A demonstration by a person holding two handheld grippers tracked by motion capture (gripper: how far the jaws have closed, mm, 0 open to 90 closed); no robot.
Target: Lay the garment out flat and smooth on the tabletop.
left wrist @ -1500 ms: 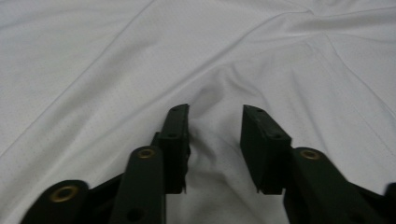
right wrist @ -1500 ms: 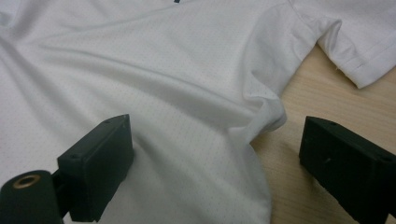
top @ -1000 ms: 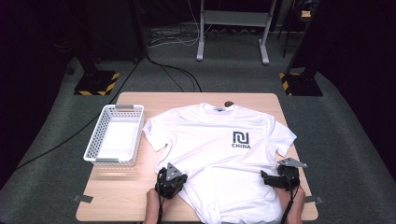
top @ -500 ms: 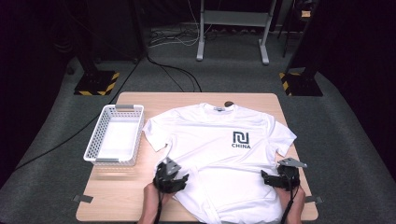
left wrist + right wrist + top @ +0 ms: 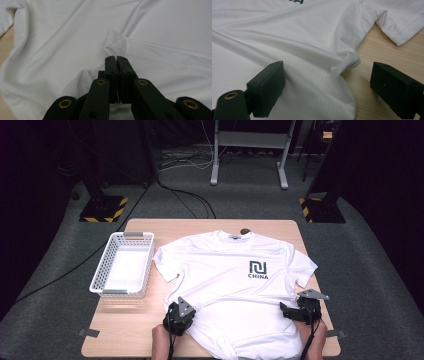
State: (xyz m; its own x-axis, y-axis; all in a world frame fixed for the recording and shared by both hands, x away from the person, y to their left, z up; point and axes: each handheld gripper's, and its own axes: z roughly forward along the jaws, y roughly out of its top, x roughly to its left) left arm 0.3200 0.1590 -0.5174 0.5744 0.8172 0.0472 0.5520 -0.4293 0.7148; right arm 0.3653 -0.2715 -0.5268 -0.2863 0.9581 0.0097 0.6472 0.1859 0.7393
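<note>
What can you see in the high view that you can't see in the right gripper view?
The high view takes in the white basket on the table's left side, the left gripper at the shirt's lower edge, and the floor with its cables. The right gripper view, up close, has the right gripper with its black jaws wide apart: one over the cloth, one over bare wood. Both views share the white T-shirt, its sleeve and its dark lettering.
</note>
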